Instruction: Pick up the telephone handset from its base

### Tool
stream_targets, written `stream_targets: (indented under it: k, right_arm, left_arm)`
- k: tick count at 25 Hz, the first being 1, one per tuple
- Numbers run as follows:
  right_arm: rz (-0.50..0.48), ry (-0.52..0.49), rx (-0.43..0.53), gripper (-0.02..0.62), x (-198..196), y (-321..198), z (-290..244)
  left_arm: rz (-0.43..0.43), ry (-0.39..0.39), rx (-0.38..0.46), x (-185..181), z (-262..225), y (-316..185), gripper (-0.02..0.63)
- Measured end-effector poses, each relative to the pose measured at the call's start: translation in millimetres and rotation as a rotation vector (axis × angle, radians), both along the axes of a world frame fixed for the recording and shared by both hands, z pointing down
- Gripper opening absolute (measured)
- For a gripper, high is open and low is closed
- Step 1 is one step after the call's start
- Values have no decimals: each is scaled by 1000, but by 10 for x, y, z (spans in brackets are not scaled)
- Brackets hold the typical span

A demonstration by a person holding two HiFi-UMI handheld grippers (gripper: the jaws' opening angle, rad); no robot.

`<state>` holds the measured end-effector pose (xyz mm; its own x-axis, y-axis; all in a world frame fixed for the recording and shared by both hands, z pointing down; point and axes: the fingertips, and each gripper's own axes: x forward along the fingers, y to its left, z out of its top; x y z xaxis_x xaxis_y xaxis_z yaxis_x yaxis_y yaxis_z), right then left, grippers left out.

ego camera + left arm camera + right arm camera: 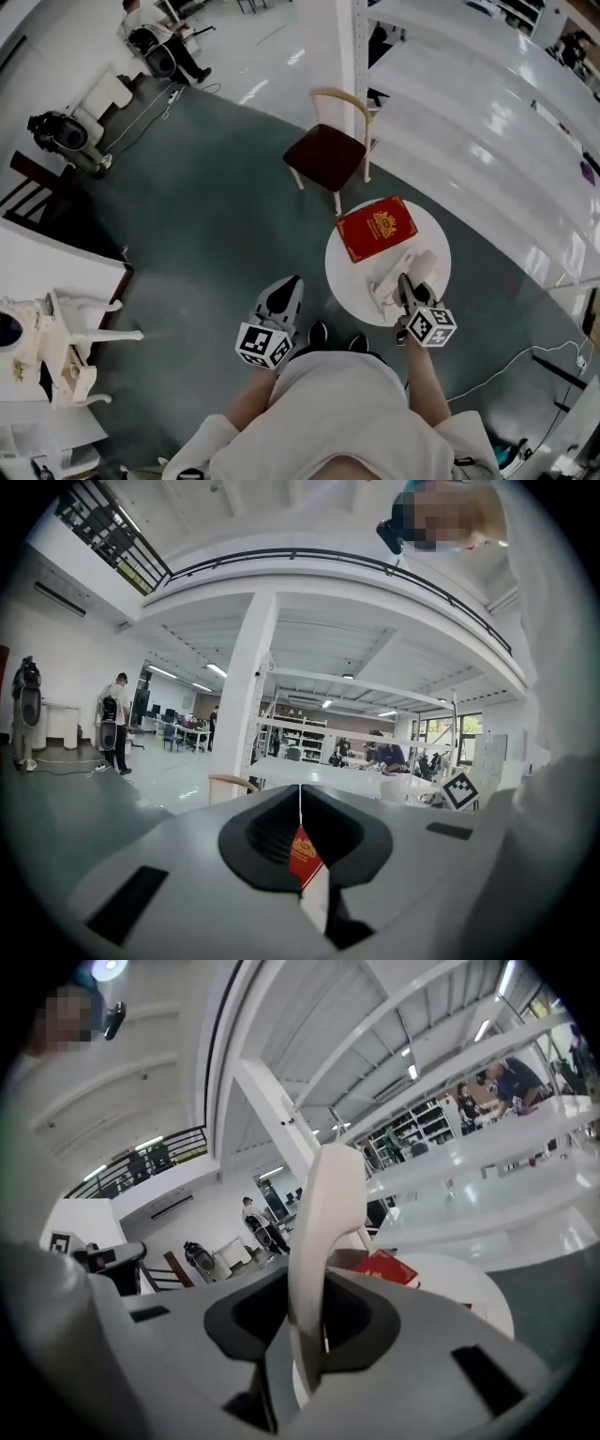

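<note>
Handset of slim white plastic (323, 1213) rides clamped in our right gripper (307, 1335), clear above the round white table (345, 278); we would lift straight with firm grip, left gripper (302, 855) closed, empty, aside.

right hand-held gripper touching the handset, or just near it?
Touching. In the right gripper view the white handset sits clamped between the jaws of the right hand-held gripper, no gap.
</note>
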<state>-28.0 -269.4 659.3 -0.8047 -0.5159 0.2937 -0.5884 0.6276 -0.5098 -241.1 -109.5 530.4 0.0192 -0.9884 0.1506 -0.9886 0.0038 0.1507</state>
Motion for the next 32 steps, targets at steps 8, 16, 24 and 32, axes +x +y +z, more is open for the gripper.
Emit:
stream_targets:
  k: [8,16,24,32]
  right_arm:
    - [43,15,221,97,106,204,-849]
    - [90,15,370,97,177,319,-1397]
    - [100,4,441,97,172,354,-1650]
    - [108,-10,448,97,171,415,-1679]
  left_arm:
    - [68,7,41,50,-78,-172,21]
    - [138,17,86,130,-234,-338,21]
    - [184,17,105,168,-253,-443,21]
    - [203,10,106,150,-249,-442,21]
